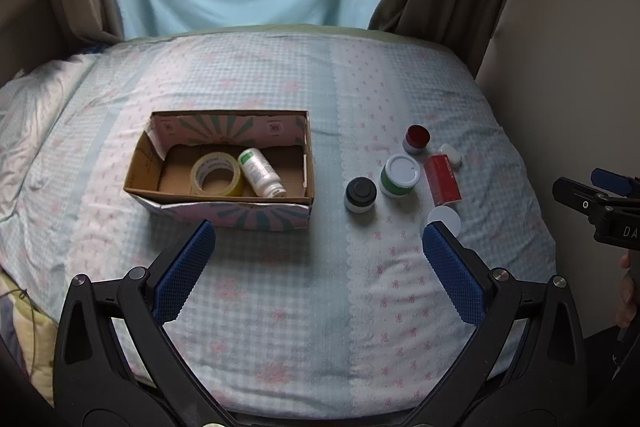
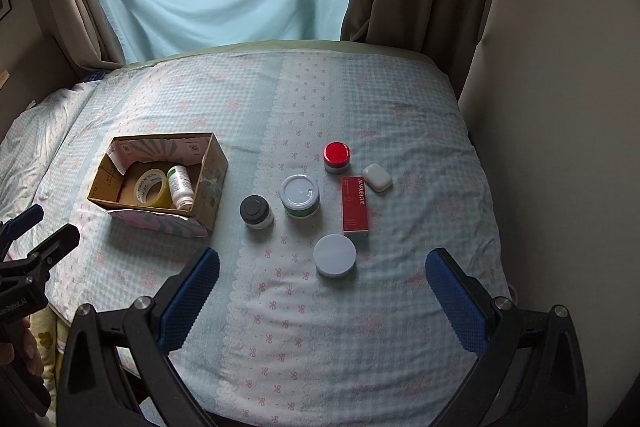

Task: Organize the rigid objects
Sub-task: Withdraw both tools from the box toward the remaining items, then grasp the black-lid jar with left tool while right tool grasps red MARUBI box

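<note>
Jars and small packs lie in a loose cluster on the bed (image 2: 360,99), right of the box (image 2: 208,171), which already holds a tape roll (image 2: 150,189) and a bottle (image 2: 180,187) lying on its side, cap toward the near wall.

The red carton (image 2: 354,205) is the only long piece: it lies flat, long axis running away from the cameras. It looks light and stiff, best pinched across its narrow width.

The black-lid jar (image 2: 256,211), green jar (image 2: 300,195) and red-lid jar (image 2: 337,157) stand upright. They are probably heavier and smooth-sided, so grip the body below the lid.

The white disc (image 2: 334,255) sits flat and low, awkward on soft bedding; the white case (image 2: 377,177) looks slick.

Left tongs (image 1: 319,239) and right tongs (image 2: 322,267) are both spread wide, holding nothing, above the near bed.
</note>
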### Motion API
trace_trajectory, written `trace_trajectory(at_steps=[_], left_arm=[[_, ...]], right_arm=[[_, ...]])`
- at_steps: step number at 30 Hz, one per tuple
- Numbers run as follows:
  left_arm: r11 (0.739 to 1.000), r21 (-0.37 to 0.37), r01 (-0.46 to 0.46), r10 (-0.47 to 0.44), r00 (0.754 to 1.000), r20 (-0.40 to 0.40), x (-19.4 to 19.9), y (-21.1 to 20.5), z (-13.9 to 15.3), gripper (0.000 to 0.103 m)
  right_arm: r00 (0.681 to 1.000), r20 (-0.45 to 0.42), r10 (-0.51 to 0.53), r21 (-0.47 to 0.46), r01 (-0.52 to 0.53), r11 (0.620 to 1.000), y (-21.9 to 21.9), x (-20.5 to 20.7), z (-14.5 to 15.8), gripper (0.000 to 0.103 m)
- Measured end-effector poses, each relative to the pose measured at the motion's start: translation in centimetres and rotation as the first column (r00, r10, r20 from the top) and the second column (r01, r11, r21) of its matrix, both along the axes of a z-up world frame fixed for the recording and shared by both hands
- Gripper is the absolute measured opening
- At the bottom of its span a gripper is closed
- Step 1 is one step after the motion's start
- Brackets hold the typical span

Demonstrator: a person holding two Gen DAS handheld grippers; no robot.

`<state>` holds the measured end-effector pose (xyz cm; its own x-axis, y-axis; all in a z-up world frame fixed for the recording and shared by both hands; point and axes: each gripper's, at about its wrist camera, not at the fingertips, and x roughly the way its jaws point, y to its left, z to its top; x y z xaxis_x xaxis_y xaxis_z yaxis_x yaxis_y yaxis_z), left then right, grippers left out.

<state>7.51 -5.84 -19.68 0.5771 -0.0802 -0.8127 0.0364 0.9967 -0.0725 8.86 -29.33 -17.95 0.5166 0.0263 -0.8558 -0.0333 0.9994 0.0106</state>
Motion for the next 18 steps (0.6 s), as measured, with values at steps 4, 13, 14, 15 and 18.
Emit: trace_trajectory(at_steps=[4, 13, 14, 15, 18], left_arm=[[1.0, 0.018, 0.002, -0.002, 1.0, -0.02, 0.6, -2.2, -4.2, 0.103], [0.995, 0.082, 0.058, -0.056, 0.998, -0.023, 5.7, -7.1, -17.1, 0.103], [0.995, 0.084, 0.061, -0.06, 0.998, -0.02, 6.4, -7.5, -18.1, 0.103], [0.995, 0.083, 0.064, -0.062, 0.998, -0.02, 7.2, -7.9, -19.2, 0.103], [0.994, 0.079, 0.078, -0.076, 0.996, -0.039, 9.3, -9.0, -22.2, 0.103]], right_arm=[[1.0, 0.002, -0.029, 0.012, 0.029, 1.0, -1.8, 1.1, -2.6, 0.103], [0.991, -0.07, -0.116, 0.005, 0.117, 0.993, -4.7, 6.2, -13.1, 0.103], [0.99, -0.076, -0.122, -0.001, 0.123, 0.992, -4.8, 6.9, -14.2, 0.103], [0.989, -0.082, -0.124, -0.008, 0.124, 0.992, -4.8, 7.6, -15.2, 0.103], [0.988, -0.097, -0.12, -0.029, 0.117, 0.993, -4.7, 9.5, -17.9, 0.103]])
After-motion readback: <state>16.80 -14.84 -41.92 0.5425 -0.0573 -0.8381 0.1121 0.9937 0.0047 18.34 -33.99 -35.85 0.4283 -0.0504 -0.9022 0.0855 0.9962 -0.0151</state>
